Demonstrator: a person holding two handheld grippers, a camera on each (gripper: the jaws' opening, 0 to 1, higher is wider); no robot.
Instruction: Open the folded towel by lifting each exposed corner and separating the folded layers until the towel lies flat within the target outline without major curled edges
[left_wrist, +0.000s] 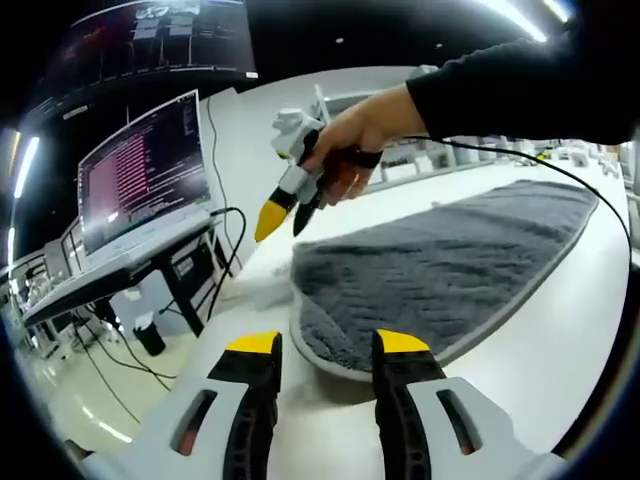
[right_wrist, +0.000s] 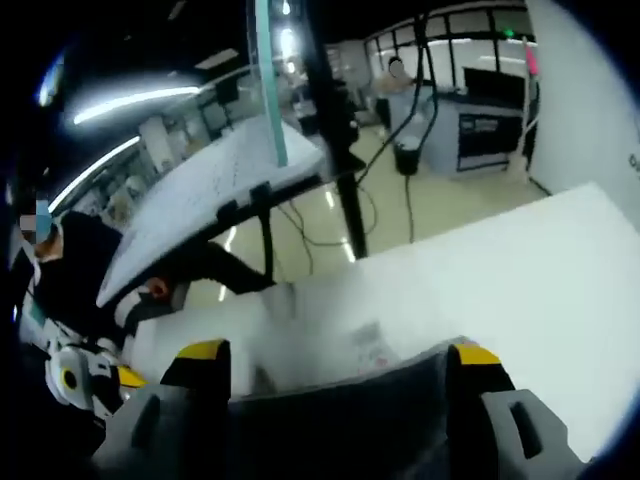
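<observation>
Left gripper view: towel (left_wrist: 450, 270) flat; right gripper (left_wrist: 283, 215) hovering above.

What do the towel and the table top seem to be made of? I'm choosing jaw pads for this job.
Towel: grey, probably terry or microfibre; a soft matte pile with a woven zigzag texture and a thick, rounded folded edge. Table: smooth white surface, likely laminate or painted board; it is even and faintly glossy, though the exact material is unclear.

No legible text. Laptop screen (left_wrist: 140, 180) at left shows pink and white lines, too small to read. Overhead monitor (left_wrist: 150, 40) shows white blocks, unreadable. Faint print on the white table (right_wrist: 365, 345), blurred.
</observation>
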